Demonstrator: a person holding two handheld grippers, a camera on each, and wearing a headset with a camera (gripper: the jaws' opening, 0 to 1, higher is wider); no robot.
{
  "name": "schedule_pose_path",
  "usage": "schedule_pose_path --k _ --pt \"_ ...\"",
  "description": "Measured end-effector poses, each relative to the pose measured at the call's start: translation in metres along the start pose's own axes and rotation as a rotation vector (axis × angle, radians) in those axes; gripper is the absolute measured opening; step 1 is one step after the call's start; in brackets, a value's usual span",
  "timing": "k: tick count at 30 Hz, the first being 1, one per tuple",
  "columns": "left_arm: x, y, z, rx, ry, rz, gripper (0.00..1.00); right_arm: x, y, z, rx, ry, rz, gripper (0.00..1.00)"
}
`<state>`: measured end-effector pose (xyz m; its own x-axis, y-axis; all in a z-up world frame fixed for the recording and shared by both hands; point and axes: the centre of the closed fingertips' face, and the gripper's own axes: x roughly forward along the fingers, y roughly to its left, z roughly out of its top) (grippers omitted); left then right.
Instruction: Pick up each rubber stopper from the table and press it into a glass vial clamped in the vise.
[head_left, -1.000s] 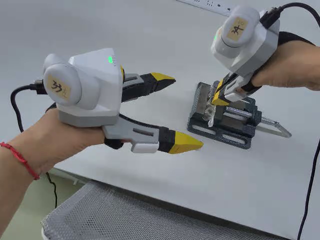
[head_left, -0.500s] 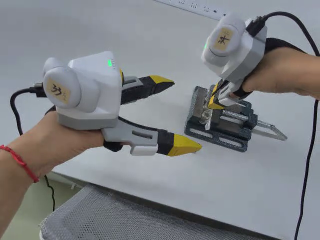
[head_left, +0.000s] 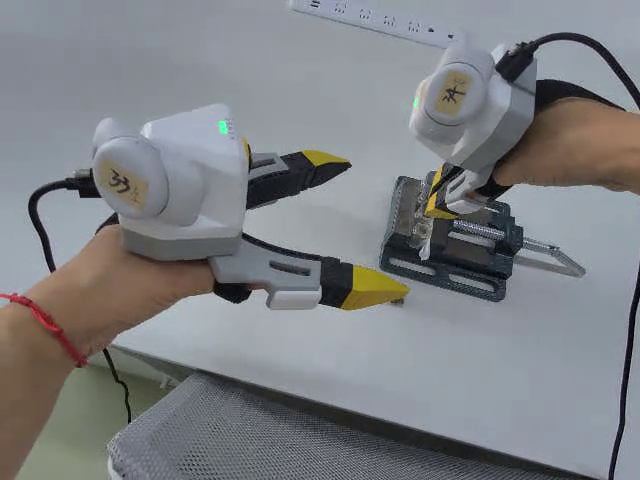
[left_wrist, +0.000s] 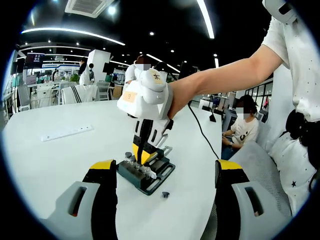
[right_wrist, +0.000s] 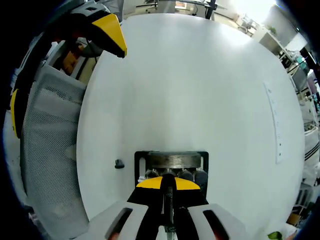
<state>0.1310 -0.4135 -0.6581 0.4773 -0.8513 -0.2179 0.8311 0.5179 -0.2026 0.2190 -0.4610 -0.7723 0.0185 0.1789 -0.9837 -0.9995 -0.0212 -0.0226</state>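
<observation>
1. Right gripper (head_left: 436, 204): pointed steeply down over the dark grey metal bench vise (head_left: 462, 268) standing on the white table (head_left: 300, 90). In the right gripper view its 2 yellow-tipped jaws are drawn together directly above the row of clear glass vials (head_left: 419, 238) clamped in the vise. Whether a stopper is pinched between the tips cannot be told. The vertical attitude suits a straight downward press into a vial mouth, so I judge this to be the seating step.

2. Left gripper (head_left: 360, 225): held level and well apart from the vise, with its jaws spread wide and nothing between them. It appears parked clear so the working hand has room, and it is ready for the next pickup.

3. Loose stock: 1 small dark rubber stopper (left_wrist: 165, 194) lies on the table just beside the vise base, on the near side as seen from the left gripper. It also shows in the right gripper view (right_wrist: 118, 163), apart from the vise.

4. Vise: it clamps the vials upright with mouths up, so a stopper can be pressed in without a vial tipping.

5. Risk: glass under a downward load, so an off-centre press could chip a rim or tilt a vial.

6. Outstanding: at least the 1 loose stopper is not yet fitted.
</observation>
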Motion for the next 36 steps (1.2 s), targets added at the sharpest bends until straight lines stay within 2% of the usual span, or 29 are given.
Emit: schedule_pose_path --k 5,9,12,17,29,36 --pt "-0.003 -0.001 -0.001 0.001 0.005 0.007 0.80 -0.003 0.003 -0.001 0.063 -0.053 0.015 0.01" --pt "-0.003 -0.002 -0.001 -0.001 0.005 0.009 0.80 -0.003 0.001 -0.001 0.078 -0.079 0.013 0.01" --pt "-0.003 -0.003 -0.001 -0.003 0.006 0.010 0.80 -0.008 0.004 0.004 0.114 -0.129 0.017 0.02" --pt "-0.002 -0.004 -0.001 0.001 0.011 0.006 0.80 -0.017 0.006 0.004 0.135 -0.162 0.022 0.03" --pt "-0.002 -0.005 -0.001 0.006 0.018 0.001 0.80 -0.029 0.007 -0.002 0.160 -0.229 -0.009 0.11" --pt "-0.002 -0.007 0.001 0.009 0.020 -0.005 0.80 -0.042 0.013 -0.003 0.196 -0.308 -0.034 0.17"
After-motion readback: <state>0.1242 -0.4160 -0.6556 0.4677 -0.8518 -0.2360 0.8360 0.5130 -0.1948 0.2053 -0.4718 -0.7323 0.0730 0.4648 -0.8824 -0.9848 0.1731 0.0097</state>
